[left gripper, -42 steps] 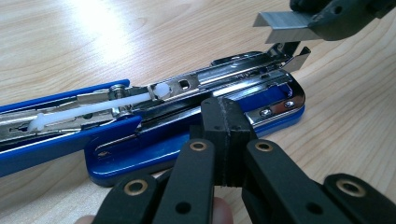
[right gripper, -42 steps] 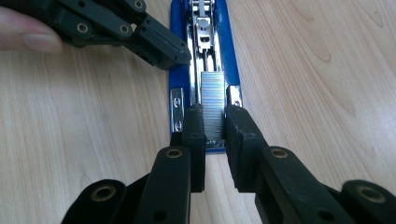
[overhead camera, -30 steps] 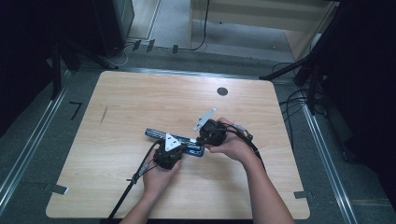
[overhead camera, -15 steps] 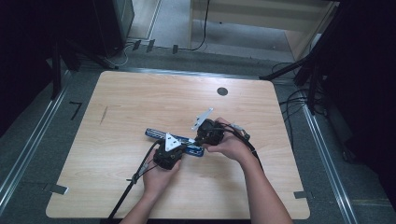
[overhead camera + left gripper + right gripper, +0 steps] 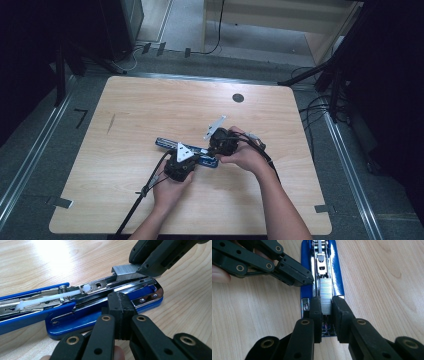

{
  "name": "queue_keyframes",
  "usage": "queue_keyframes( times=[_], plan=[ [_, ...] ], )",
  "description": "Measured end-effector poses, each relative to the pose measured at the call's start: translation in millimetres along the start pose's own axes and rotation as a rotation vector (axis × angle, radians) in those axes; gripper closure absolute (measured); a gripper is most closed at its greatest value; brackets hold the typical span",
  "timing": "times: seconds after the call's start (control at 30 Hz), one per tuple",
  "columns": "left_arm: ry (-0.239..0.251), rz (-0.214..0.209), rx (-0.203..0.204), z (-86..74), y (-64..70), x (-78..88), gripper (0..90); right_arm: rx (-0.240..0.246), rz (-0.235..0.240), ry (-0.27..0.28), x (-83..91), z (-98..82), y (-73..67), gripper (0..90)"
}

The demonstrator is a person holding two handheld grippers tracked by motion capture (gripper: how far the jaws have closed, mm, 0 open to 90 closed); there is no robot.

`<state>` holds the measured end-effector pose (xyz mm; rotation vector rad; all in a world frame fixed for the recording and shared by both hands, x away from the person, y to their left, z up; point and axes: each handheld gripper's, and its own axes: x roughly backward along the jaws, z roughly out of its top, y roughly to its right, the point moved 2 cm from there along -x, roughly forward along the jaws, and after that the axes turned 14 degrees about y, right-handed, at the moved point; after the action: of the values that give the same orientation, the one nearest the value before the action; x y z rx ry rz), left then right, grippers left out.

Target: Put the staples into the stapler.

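A blue stapler [image 5: 167, 143] lies flipped open on the wooden table [image 5: 150, 110], its metal staple channel [image 5: 100, 286] facing up. A silver strip of staples [image 5: 325, 293] is pinched between the pads of my right gripper [image 5: 327, 307] and sits tilted over the front end of the channel. From the left gripper view, the strip of staples [image 5: 125, 271] pokes out of my right gripper [image 5: 155, 257]. My left gripper [image 5: 120, 302] is shut with nothing between its jaws. Its tips rest against the side of the stapler's blue base [image 5: 82, 322]. From the right gripper view, my left gripper [image 5: 299, 277] touches the base's left edge.
Both hands meet near the table's middle, the left gripper [image 5: 189, 152] beside the right gripper [image 5: 216, 149]. A round dark hole [image 5: 238, 98] marks the far side of the table. Cables trail off both grippers toward the table's near edge.
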<state>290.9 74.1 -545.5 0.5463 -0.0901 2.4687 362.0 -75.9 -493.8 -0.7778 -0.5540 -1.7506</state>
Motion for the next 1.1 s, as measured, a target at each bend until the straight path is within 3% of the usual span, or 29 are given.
queue_keyframes(
  times=[1.1],
  plan=[
    [0.0,0.0,0.001,0.0,-0.2,0.0,90.0,0.01,0.017,-0.027,-1.6,3.0,0.4,79.8]
  ],
)
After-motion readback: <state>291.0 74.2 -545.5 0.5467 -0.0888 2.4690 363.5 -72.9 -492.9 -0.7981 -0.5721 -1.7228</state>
